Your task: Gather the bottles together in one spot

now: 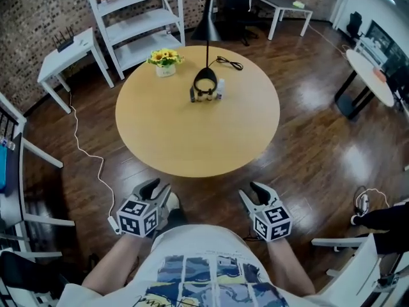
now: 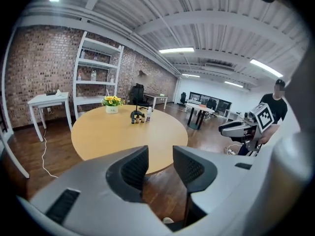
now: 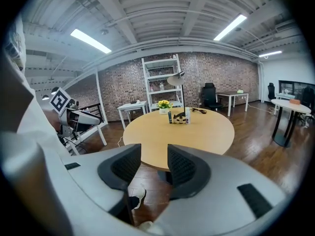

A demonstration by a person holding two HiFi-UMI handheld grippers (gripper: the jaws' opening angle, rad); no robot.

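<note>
Two jaws stand part-open and empty on your left hand-held gripper (image 1: 158,187), short of the bench (image 1: 192,139). Bottles (image 1: 208,95) cluster mid-bench at the lamp (image 1: 206,75) foot. Your right hand-held gripper (image 1: 251,194) is likewise part-open and empty.

The round table (image 1: 192,139) has a smooth, matt top of pale wood. The floor (image 1: 307,114) is dark wooden boards, glossy enough to mirror the ceiling lights. The back wall (image 1: 38,5) is rough bare brick. The left gripper (image 2: 160,167) and right gripper (image 3: 154,166) are matt grey plastic, each with 2 dark, finely textured pads (image 2: 135,168). The person's shirt (image 1: 204,267) is printed cloth.
</note>
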